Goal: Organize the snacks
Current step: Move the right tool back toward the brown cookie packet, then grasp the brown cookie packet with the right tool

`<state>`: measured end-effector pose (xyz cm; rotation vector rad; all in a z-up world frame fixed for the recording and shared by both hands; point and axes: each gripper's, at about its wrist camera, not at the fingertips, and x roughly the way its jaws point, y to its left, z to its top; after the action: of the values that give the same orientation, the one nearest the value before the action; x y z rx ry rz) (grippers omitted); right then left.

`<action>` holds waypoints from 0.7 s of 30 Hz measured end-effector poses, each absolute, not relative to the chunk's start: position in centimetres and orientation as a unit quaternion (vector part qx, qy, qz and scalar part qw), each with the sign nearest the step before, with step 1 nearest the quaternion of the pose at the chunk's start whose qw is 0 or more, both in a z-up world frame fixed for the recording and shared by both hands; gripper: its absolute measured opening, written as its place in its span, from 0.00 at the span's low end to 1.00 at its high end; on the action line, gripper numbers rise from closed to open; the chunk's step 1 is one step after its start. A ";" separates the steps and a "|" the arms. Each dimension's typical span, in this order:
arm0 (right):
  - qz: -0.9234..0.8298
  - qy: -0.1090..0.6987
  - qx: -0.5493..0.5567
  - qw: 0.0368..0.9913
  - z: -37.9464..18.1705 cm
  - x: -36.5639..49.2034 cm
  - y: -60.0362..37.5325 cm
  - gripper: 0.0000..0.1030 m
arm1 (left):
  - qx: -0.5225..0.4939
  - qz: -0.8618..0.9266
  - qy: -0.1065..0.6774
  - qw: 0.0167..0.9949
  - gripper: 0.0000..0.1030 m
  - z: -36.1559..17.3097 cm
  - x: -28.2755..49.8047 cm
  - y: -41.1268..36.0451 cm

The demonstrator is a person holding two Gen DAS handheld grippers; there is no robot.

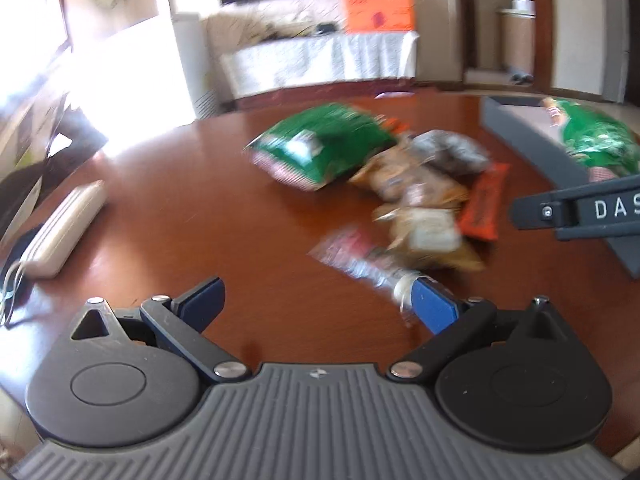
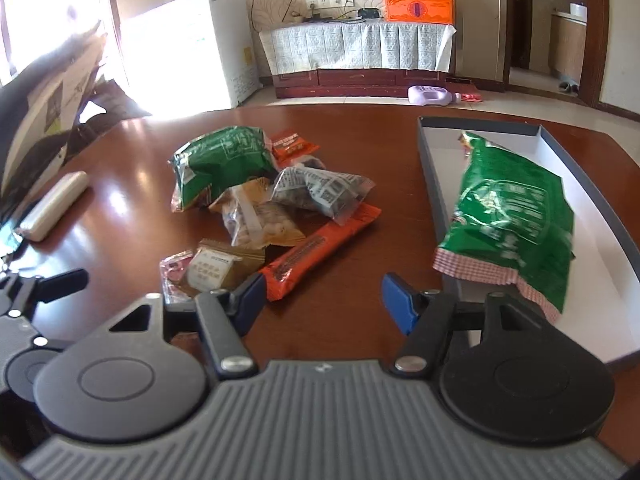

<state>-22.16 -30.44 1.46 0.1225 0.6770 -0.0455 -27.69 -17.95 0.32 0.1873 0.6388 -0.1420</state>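
A pile of snacks lies mid-table: a green bag point(image 2: 224, 160), a grey-black packet point(image 2: 320, 192), tan nut bags point(image 2: 256, 220), a long orange bar point(image 2: 320, 248) and a pink packet point(image 2: 174, 268). A second green bag point(image 2: 516, 216) rests in the grey tray point(image 2: 480, 124) at the right, its checked end over the near rim. My right gripper point(image 2: 325, 292) is open with bare table between its fingers, its left tip close to the orange bar. In the blurred left wrist view my left gripper point(image 1: 318, 300) is open, its right tip beside the pink packet's point(image 1: 360, 256) end.
A beige case point(image 2: 56, 204) lies at the table's left side, with dark bags and papers point(image 2: 48, 92) past it. The wooden table point(image 2: 132, 184) is round-edged, with floor and a cabinet beyond.
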 end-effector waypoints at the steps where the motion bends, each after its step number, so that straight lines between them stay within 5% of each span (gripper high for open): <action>1: -0.023 0.336 0.061 0.940 1.3 -21.7 -30.1 0.63 | 0.084 -0.067 0.314 0.943 0.98 0.4 -27.5 -17.6; 10: 0.044 0.326 -0.012 0.944 1.3 -20.1 -23.8 0.50 | 0.092 -0.052 0.341 0.934 0.98 0.0 -27.6 -16.9; 21: 0.055 0.333 0.010 0.941 0.4 -18.7 -23.2 0.51 | 0.072 -0.067 0.342 0.935 0.99 0.1 -27.9 -16.8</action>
<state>-18.71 -23.20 0.38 0.0198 0.6784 0.1129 -27.93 -16.76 0.08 0.1469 0.6992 -0.1372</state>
